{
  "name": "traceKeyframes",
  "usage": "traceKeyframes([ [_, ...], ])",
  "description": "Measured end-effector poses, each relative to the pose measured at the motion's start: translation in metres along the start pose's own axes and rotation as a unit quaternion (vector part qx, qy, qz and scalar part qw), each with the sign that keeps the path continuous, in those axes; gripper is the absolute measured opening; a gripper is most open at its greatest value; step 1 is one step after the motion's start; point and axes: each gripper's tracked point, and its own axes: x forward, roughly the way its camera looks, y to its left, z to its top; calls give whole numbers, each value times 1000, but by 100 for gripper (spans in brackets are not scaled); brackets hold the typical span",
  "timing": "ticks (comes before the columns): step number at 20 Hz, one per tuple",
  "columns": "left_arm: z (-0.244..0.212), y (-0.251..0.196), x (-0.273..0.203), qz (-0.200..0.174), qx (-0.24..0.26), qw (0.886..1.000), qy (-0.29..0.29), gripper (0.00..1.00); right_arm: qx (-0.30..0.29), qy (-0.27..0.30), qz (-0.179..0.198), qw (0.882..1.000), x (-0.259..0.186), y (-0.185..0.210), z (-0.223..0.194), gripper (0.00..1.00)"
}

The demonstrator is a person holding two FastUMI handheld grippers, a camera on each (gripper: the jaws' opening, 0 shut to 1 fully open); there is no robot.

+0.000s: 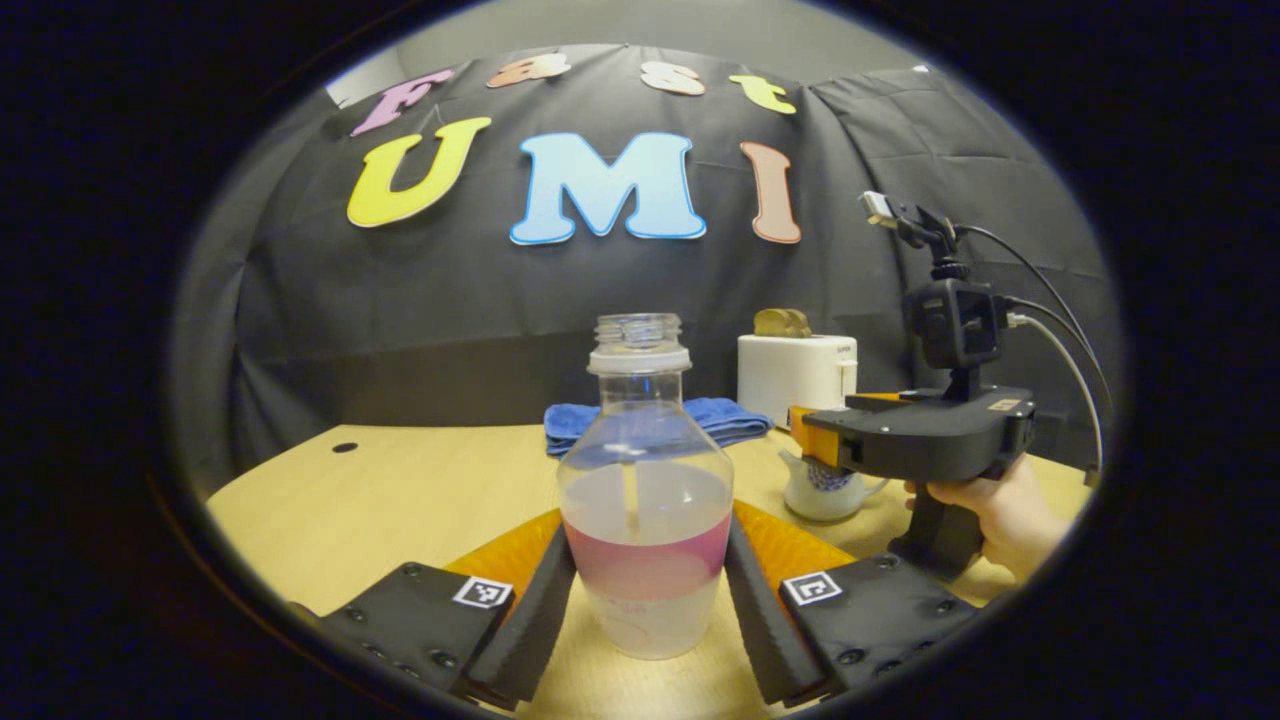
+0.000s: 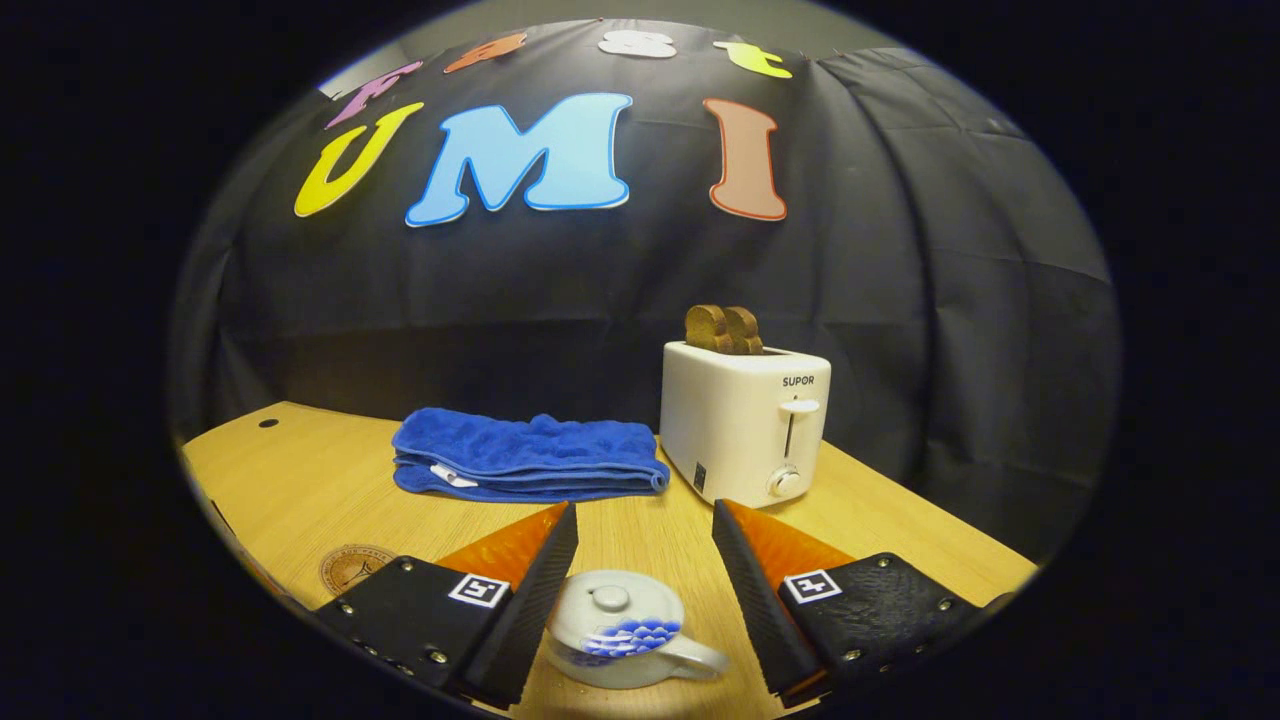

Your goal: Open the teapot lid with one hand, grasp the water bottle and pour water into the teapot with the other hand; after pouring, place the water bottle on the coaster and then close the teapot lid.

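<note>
Clear plastic water bottle, uncapped, part-filled, pink band round its belly, standing upright on the pale wooden table between the spread fingers of the left gripper. Pads flanking the lower body at the band; whether both already press cannot be told, the contact edges reading as close but not clearly squeezing. Thin wall, likely to dent under a hard clamp, and sloshing weight low down: best taken at the wide banded waist, kept upright with the mouth open.

Small white ceramic teapot with blue pattern, lid on, sitting low between the wide-apart fingers of the right gripper, nothing gripped. Glazed, slippery, breakable; round lid knob the place to pinch, gently. Round coaster at the table's left edge in the right gripper view. Folded blue towel and white toaster behind.
</note>
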Motion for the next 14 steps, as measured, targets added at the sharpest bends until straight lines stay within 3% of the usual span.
traceKeyframes([
  [2,-1,-1,-1,-2,-3,1000,2,87,5,8,11,1000,2,6,-4,84],
  [4,0,0,-4,-8,-13,1000,0,87,-13,19,17,1000,3,11,-9,77],
  [6,2,1,-7,-20,-44,999,-5,87,-28,12,21,999,2,14,-6,78],
  [7,2,3,-9,-21,-55,998,-5,87,-31,10,16,999,2,13,-4,70],
  [8,3,7,-9,-15,-60,998,-5,86,-38,12,15,999,2,14,-5,52],
  [11,7,17,-13,-1,-55,998,-12,86,-55,7,19,998,6,17,-4,50],
  [12,9,17,-15,-2,-56,998,-14,86,-50,10,3,999,2,13,-2,50],
  [13,8,15,-15,-4,-57,998,-16,86,-49,9,-1,999,5,12,-1,29],
  [14,10,14,-16,-5,-57,998,-17,86,-52,10,1,999,7,14,-4,27],
])
